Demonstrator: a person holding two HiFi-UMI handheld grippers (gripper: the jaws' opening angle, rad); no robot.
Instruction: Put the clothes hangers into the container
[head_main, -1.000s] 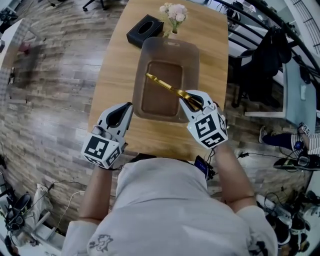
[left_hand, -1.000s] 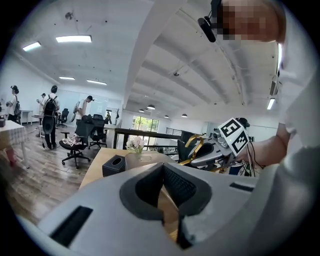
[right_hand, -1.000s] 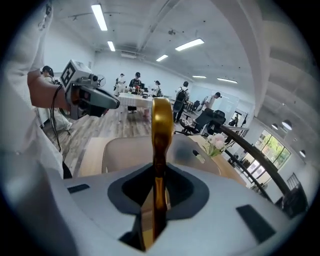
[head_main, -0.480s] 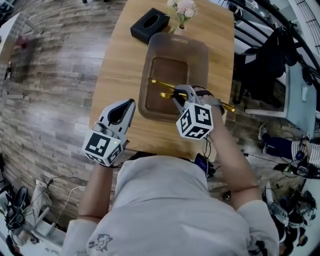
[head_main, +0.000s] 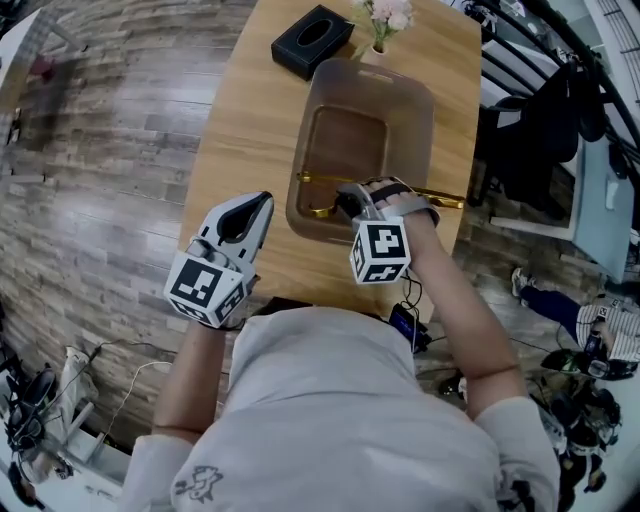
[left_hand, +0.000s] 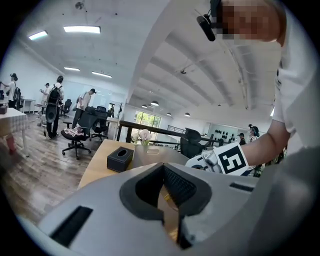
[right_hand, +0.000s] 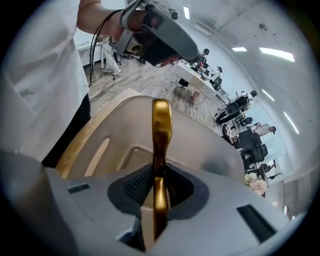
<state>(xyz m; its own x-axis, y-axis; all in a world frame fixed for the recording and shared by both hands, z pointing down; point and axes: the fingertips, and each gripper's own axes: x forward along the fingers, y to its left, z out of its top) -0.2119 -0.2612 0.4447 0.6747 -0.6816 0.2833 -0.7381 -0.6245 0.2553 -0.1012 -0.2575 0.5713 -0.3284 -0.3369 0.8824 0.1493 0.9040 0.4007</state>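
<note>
- The right gripper (head_main: 350, 203) (right_hand: 156, 187) pinches a gold clothes hanger (head_main: 318, 180) (right_hand: 161, 125) between its 2 ribbed pads; the bar stands edge-on between them.
- This gripper hangs over the near end of the translucent brown container (head_main: 420, 120) (right_hand: 210, 150).
- The hanger lies crosswise there: its left arm and hook are inside the walls, and its right arm reaches out past the right rim.
- Whether the hanger touches the container's floor cannot be told.
- The left gripper (head_main: 258, 205) (left_hand: 163, 170) has its jaws pressed together with nothing in them, over the wooden table (head_main: 240, 120) just left of the container.
- Beyond the container's far end stand 1 black tissue box (head_main: 313, 38) (left_hand: 120, 159) and a vase of pale flowers (head_main: 385, 12) (left_hand: 144, 135).
</note>
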